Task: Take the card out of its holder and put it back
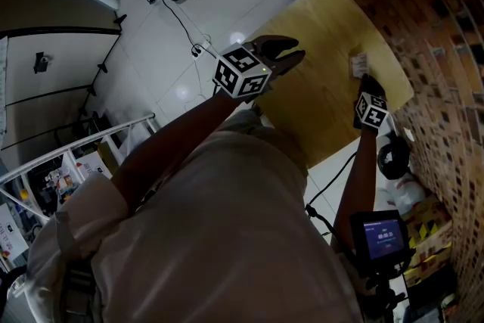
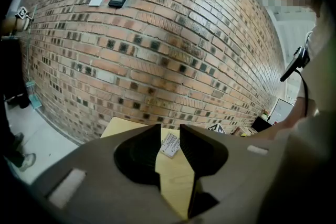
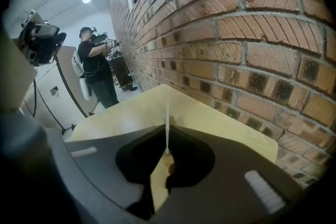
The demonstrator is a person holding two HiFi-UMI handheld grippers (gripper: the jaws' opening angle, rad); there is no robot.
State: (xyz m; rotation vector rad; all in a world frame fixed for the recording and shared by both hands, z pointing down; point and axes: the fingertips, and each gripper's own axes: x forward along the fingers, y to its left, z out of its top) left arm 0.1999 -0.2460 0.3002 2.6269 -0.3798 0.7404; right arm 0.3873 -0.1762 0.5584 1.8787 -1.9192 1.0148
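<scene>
The R gripper (image 3: 167, 132) is pinched tight on the thin white card (image 3: 167, 110). It holds the card on its edge over the yellow table (image 1: 318, 26), close to what looks like the holder (image 1: 358, 64), which lies flat by the brick wall (image 1: 423, 4). The L gripper (image 1: 290, 51) has its jaws wide apart w/ nothing in them, and it hangs well away from the holder. I think the card could bend or miss the slot going back in, b/c nothing pins the little holder down & a push could make it slide.
</scene>
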